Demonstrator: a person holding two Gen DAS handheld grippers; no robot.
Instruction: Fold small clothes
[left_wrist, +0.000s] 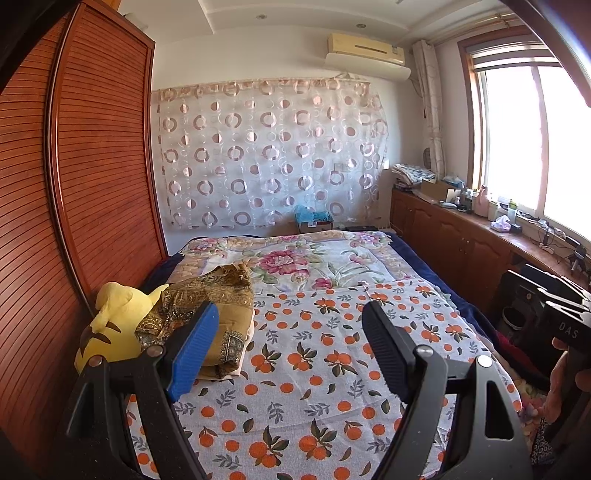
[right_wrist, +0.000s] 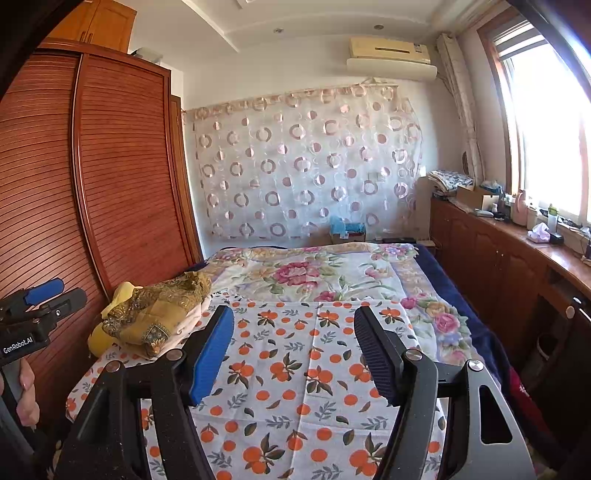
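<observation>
The left gripper (left_wrist: 290, 314) has its jaws spread wide, and nothing is between them; they hang over the orange-print cloth (left_wrist: 317, 373) without touching it. The right gripper (right_wrist: 293, 319) also stands with its jaws well apart and empty, above the same cloth (right_wrist: 295, 369), which lies flat on the bed under and ahead of both pairs of jaws. A folded stack of clothes with a golden-brown patterned garment (left_wrist: 218, 306) on top lies just beyond the left blue pad, to its left side; in the right wrist view this stack (right_wrist: 159, 314) is to the left of the jaws, near a yellow plush toy (left_wrist: 110, 328). On the left gripper's body (right_wrist: 18, 343) one reads "GenRobot.AI"; on the right gripper's body (left_wrist: 565, 332) the letters "DAS".
</observation>
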